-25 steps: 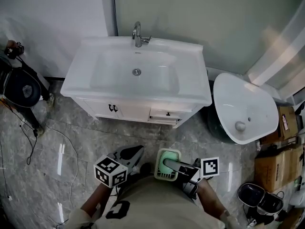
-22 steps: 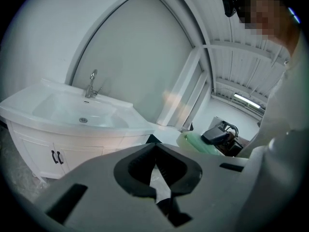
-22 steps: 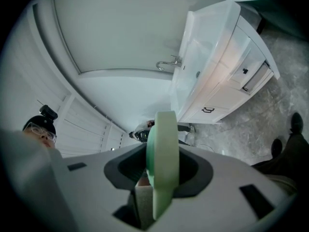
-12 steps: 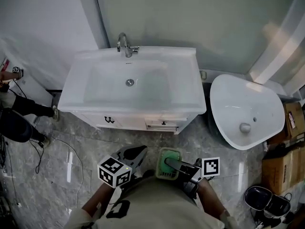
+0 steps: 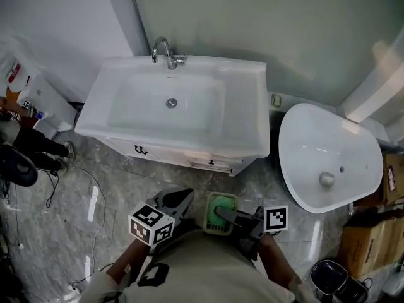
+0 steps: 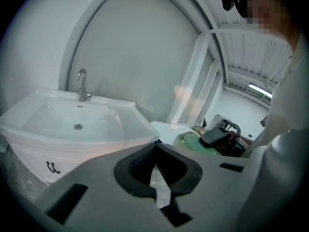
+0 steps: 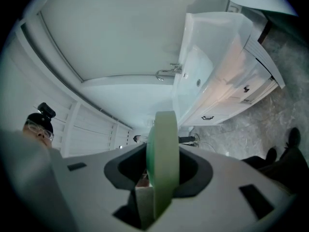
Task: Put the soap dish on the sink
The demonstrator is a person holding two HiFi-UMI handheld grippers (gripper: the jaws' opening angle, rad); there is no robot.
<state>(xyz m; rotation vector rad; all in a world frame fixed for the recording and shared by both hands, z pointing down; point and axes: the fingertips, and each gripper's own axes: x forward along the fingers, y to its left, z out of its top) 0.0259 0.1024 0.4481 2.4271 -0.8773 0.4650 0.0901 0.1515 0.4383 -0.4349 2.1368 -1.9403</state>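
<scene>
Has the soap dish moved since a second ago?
Yes. The soap dish, clamped in the right gripper, is nearer the sink cabinet; the floor strip between them has narrowed.

I see the soap dish (image 5: 222, 201) in pale green with a cream rim. The sink (image 5: 247, 109) is glossy white, its tap (image 5: 165, 54) chrome. The floor (image 5: 95, 188) is grey marble with pale veining. The left gripper (image 5: 181, 199) and right gripper (image 5: 219, 213) have dark grey jaws and cubes with black-and-white square markers. The boxes (image 5: 372, 242) are brown.
</scene>
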